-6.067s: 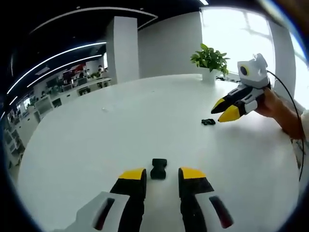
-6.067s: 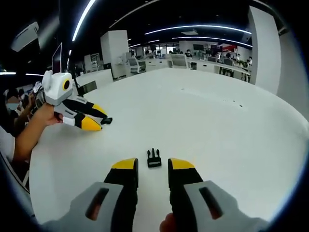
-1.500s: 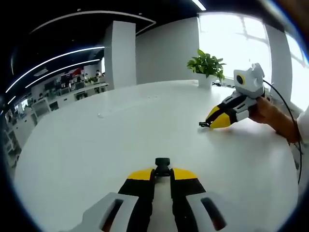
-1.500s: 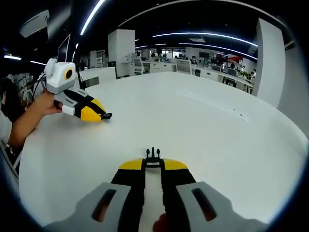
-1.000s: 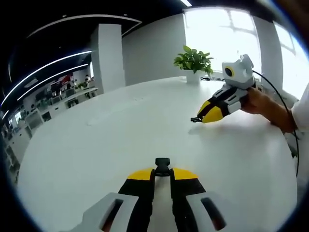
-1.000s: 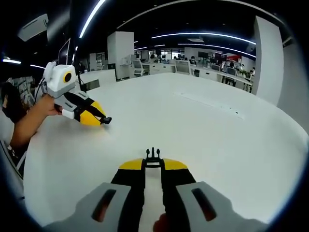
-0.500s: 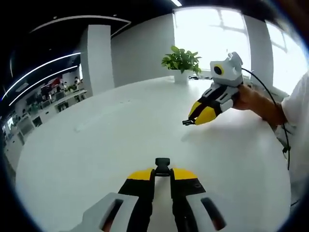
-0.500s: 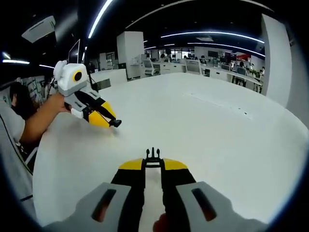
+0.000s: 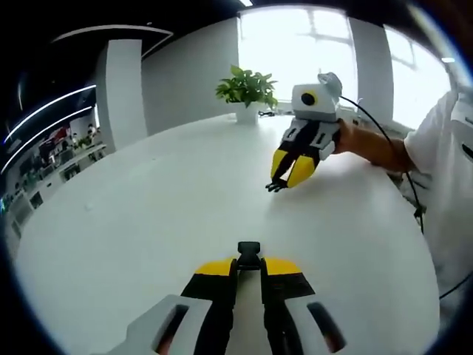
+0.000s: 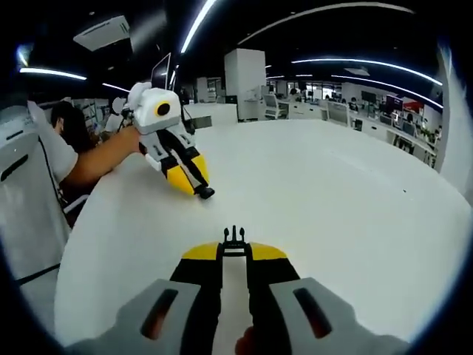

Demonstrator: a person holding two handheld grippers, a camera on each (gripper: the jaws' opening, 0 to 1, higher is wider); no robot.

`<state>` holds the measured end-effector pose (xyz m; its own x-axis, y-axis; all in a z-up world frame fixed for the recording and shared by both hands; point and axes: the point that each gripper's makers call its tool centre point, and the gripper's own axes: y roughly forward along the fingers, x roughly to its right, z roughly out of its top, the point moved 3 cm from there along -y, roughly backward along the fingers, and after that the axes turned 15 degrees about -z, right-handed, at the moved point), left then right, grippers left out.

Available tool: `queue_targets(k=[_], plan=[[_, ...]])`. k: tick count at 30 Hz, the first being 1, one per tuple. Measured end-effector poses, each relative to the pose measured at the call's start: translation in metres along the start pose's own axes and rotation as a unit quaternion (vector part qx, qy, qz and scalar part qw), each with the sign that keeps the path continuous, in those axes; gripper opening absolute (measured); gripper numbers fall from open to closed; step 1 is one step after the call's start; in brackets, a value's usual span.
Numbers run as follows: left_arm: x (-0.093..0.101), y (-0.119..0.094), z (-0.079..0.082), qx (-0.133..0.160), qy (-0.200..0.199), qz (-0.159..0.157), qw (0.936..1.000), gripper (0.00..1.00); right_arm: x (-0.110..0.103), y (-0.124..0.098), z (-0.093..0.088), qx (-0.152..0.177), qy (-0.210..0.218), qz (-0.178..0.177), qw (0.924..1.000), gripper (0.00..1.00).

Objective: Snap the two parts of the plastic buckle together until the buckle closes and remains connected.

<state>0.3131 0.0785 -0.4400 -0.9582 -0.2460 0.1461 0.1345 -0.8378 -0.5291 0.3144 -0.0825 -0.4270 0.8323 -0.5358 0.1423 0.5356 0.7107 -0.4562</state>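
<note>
1. left gripper [image 9: 248, 268] clamps the socket half [image 9: 248, 254]; right gripper [image 10: 234, 254] clamps the pronged half [image 10: 234, 238], both above the table [image 9: 148, 207].
2. parts appear light, rigid, probably slick; grip bodies, leaving prongs free.

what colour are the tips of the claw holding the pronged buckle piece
Yellow tips on the right claw, gripping the black pronged buckle piece; clearest in the right gripper view.

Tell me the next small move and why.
Probably bring the two tools closer, tips facing. The left tool grips the socket half, the right tool grips the pronged half, and a wide stretch of white table separates them.
</note>
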Motion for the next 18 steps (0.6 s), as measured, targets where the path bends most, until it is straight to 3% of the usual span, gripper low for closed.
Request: queue_targets(k=[9, 18], plan=[[0.016, 0.001, 0.004, -0.002, 0.026, -0.027, 0.9993, 0.12, -0.026, -0.004, -0.002, 0.014, -0.046, 0.06, 0.997, 0.13], [0.028, 0.001, 0.004, 0.002, 0.039, -0.06, 0.9974, 0.12, -0.034, -0.005, -0.003, 0.017, -0.061, 0.081, 0.9947, 0.13]])
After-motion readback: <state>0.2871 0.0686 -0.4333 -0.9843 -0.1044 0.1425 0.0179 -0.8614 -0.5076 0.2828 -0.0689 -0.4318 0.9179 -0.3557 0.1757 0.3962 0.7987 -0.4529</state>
